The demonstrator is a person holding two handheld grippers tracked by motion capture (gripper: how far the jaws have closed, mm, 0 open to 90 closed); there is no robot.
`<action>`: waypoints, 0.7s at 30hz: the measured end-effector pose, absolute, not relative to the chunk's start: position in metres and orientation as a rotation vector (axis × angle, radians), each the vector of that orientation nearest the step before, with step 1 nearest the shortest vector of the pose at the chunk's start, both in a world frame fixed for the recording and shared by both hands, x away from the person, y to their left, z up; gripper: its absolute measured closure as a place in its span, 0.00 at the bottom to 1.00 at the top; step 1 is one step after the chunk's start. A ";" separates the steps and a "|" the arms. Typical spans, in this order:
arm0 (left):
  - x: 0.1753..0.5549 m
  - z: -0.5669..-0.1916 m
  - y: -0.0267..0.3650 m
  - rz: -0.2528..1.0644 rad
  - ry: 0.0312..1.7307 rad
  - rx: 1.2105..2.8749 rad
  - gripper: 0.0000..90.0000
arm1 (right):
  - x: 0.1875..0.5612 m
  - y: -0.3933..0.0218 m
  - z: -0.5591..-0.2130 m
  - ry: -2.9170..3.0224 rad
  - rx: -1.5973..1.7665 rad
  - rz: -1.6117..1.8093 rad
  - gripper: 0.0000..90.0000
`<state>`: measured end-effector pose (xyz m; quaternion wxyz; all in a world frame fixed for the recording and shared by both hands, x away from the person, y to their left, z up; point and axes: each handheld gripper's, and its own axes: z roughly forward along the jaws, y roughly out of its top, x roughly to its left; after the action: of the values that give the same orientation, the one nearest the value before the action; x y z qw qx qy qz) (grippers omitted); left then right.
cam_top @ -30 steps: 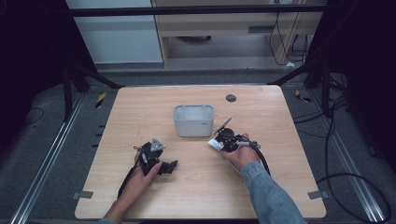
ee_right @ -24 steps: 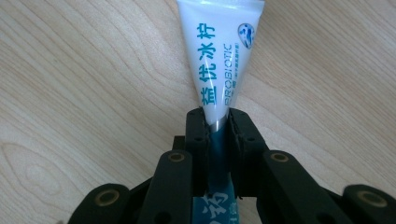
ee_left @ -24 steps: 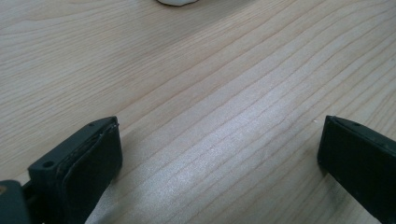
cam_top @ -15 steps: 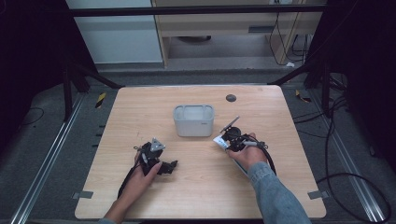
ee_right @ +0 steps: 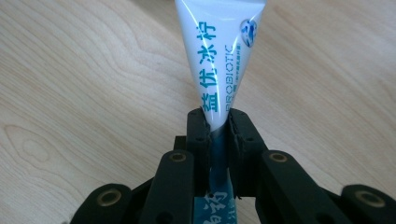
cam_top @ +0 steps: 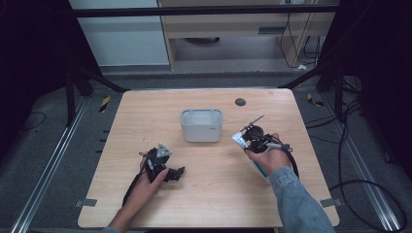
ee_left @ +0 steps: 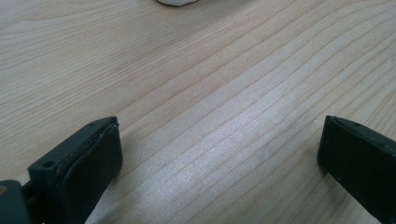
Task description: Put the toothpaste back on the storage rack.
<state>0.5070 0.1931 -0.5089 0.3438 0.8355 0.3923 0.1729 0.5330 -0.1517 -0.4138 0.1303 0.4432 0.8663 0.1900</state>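
A white toothpaste tube (ee_right: 219, 56) with blue-green lettering stands out ahead of my right gripper (ee_right: 217, 123), whose jaws are shut on its lower part. From above, that right gripper (cam_top: 248, 140) is held over the table just right of a pale grey bin (cam_top: 201, 125), and the tube's white end (cam_top: 237, 139) points toward the bin. My left gripper (cam_top: 176, 173) rests low at the table's front left, a hand around it. Its black jaws stand wide apart in the left gripper view (ee_left: 217, 156), with bare wood between them.
The wooden table (cam_top: 145, 111) has a small dark round hole (cam_top: 240, 102) at the back right. The bin's base (ee_left: 180, 2) peeks in at the top of the left gripper view. Cables trail from both grippers toward the front edge.
My right gripper has carried the tube to the right, a little farther from the bin. The left gripper has stayed put.
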 end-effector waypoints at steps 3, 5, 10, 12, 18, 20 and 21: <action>0.507 -0.509 0.193 0.449 1.019 2.171 0.00 | 0.532 -0.158 -0.408 2.481 1.291 0.595 0.89; 0.507 -0.509 0.193 0.449 1.019 2.171 0.00 | 0.531 -0.162 -0.405 2.462 1.284 0.611 0.89; 0.507 -0.509 0.193 0.449 1.019 2.170 0.00 | 0.529 -0.170 -0.398 2.417 1.282 0.670 0.89; 0.507 -0.509 0.193 0.449 1.019 2.170 0.00 | 0.528 -0.173 -0.394 2.394 1.286 0.694 0.89; 0.507 -0.509 0.193 0.449 1.019 2.170 0.00 | 0.526 -0.182 -0.385 2.349 1.294 0.769 0.89; 0.507 -0.509 0.193 0.449 1.019 2.170 0.00 | 0.525 -0.182 -0.385 2.338 1.299 0.779 0.89; 0.507 -0.509 0.193 0.449 1.019 2.170 0.00 | 0.525 -0.183 -0.384 2.327 1.299 0.789 0.89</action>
<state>0.5070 0.1931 -0.5090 0.3440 0.8354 0.3922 0.1729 0.5253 -0.1834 -0.3838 0.1801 0.4597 0.8236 0.2791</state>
